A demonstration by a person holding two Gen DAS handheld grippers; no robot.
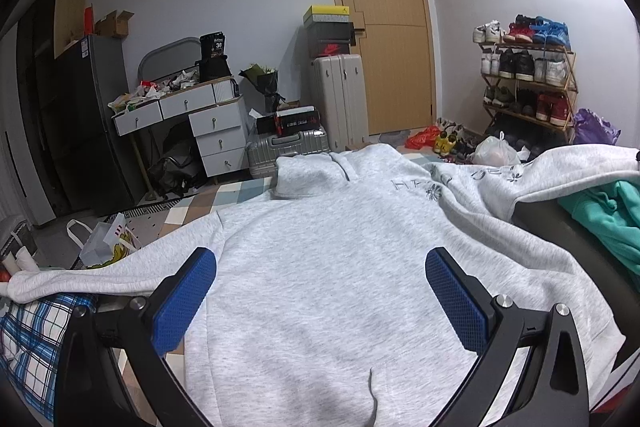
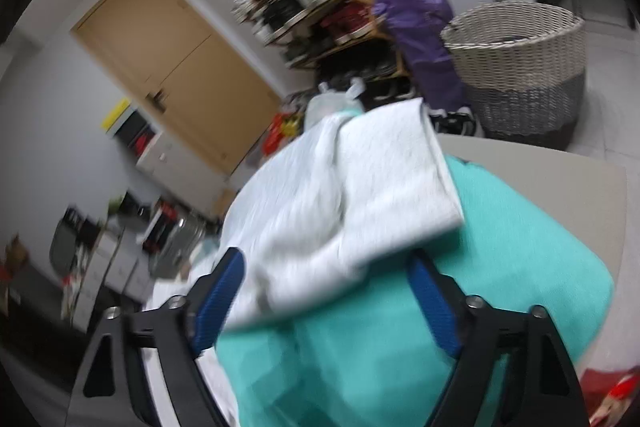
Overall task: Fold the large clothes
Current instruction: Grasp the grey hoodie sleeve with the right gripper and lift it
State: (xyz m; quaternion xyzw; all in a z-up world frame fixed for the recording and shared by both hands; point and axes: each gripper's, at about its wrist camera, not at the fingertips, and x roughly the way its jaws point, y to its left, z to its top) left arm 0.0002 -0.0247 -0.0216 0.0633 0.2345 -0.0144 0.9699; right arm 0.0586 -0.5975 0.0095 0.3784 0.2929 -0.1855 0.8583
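Plainly, the grey hoodie [image 1: 328, 259] lay flat up the frame's middle between the wide-open left gripper [image 1: 320, 303], while its sleeve [image 2: 360, 187] ran to the upper right beyond the right gripper [image 2: 326, 301], jaws apart, nothing pinched.

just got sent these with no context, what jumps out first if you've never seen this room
A light grey hoodie lies spread flat, filling the middle of the left wrist view, with the open left tongs over its body. In the blurred right wrist view, one grey sleeve lies across a teal garment. Behind stand a crowded shoe rack by the wooden door and a woven basket.
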